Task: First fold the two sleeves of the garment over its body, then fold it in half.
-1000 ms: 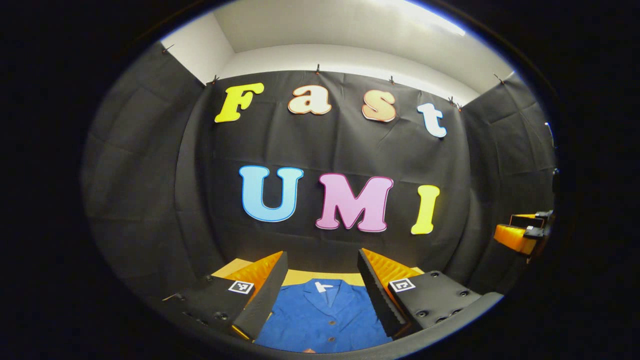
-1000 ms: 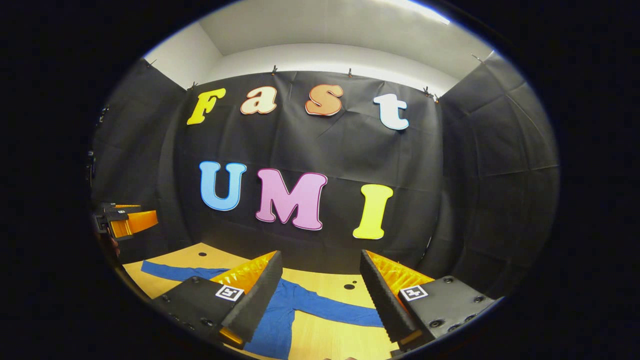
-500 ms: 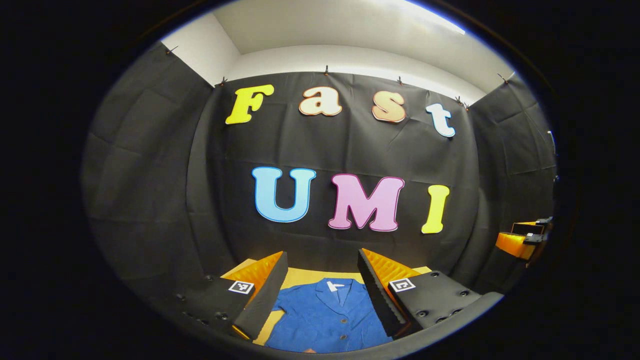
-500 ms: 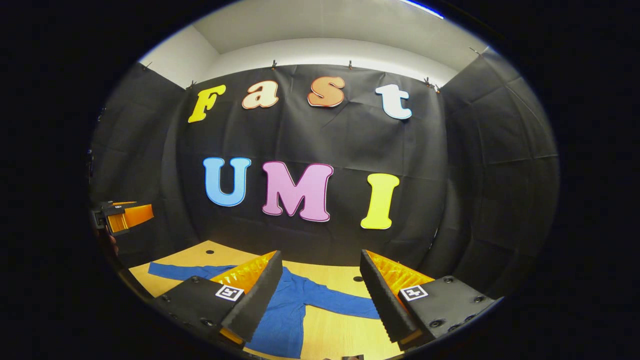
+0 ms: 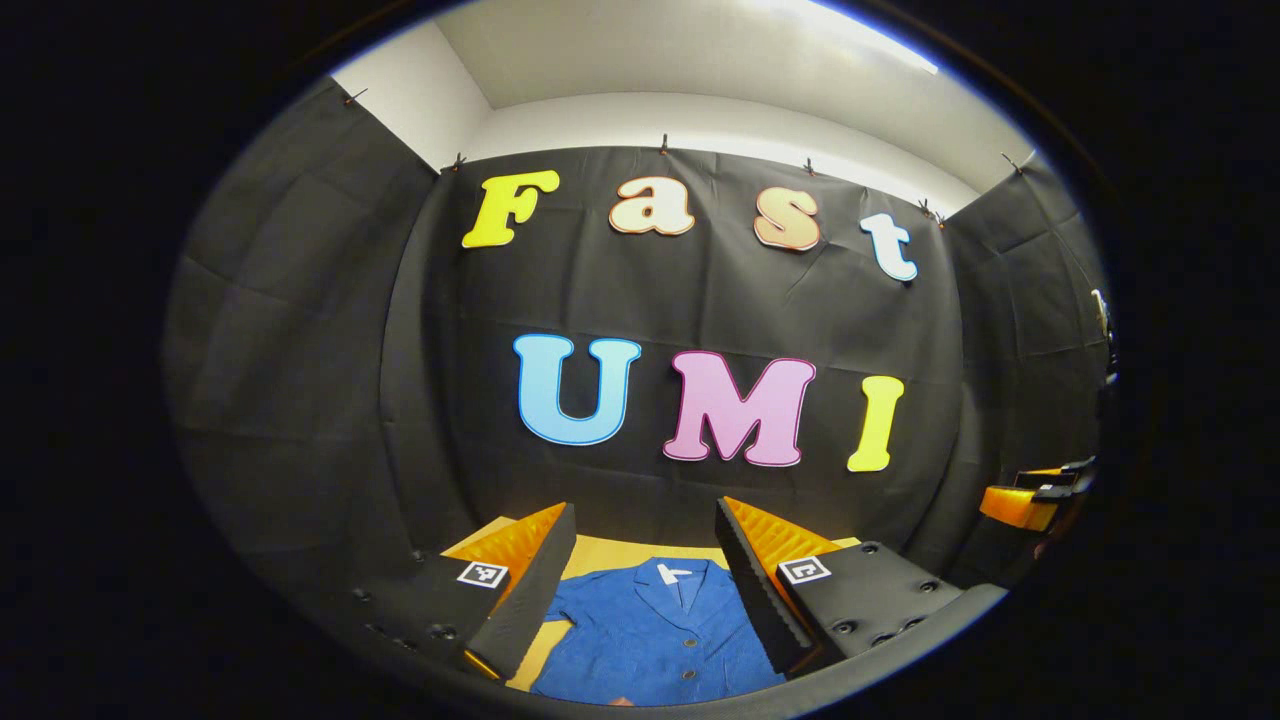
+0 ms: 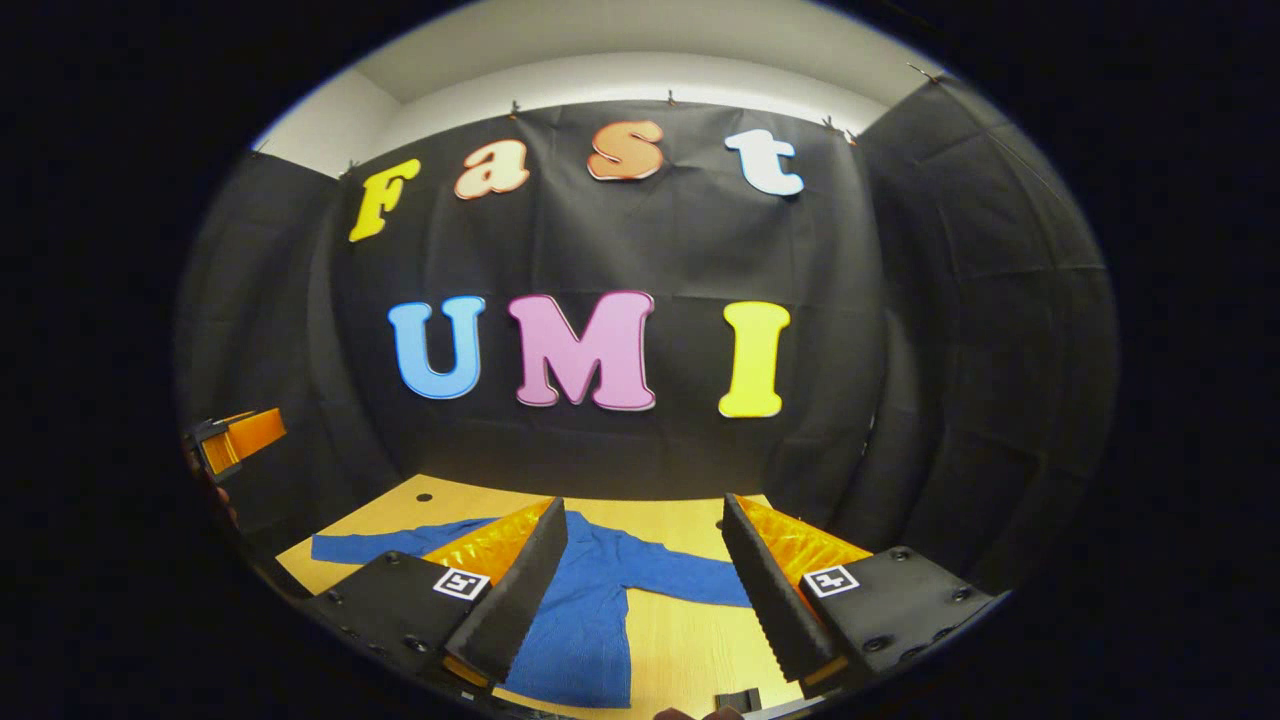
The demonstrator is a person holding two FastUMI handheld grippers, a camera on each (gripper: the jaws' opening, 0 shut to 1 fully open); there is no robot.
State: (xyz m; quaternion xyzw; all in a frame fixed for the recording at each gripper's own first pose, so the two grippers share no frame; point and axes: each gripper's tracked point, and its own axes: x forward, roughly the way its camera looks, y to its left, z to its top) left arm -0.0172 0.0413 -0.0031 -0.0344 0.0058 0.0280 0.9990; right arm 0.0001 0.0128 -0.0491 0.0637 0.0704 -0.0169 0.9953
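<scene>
No fold was begun: blue garment (image 6: 585, 620) was spread flat on table (image 6: 680, 650), both sleeves out, left gripper (image 5: 645, 590) and right gripper (image 6: 645, 590) held above it, fingers spread, empty; a sleeve end likely needed pinching next.

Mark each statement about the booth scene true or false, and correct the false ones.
1. The garment is blue. True.
2. Both sleeves are already folded over the body. False: in the right gripper view they lie spread out on the table.
3. The left gripper is open. True.
4. The right gripper is shut on a sleeve. False: its jaws stand wide apart, holding nothing.
5. The garment hangs on the wall. False: it lies flat on the table.
6. The garment has buttons down its front. True.
</scene>
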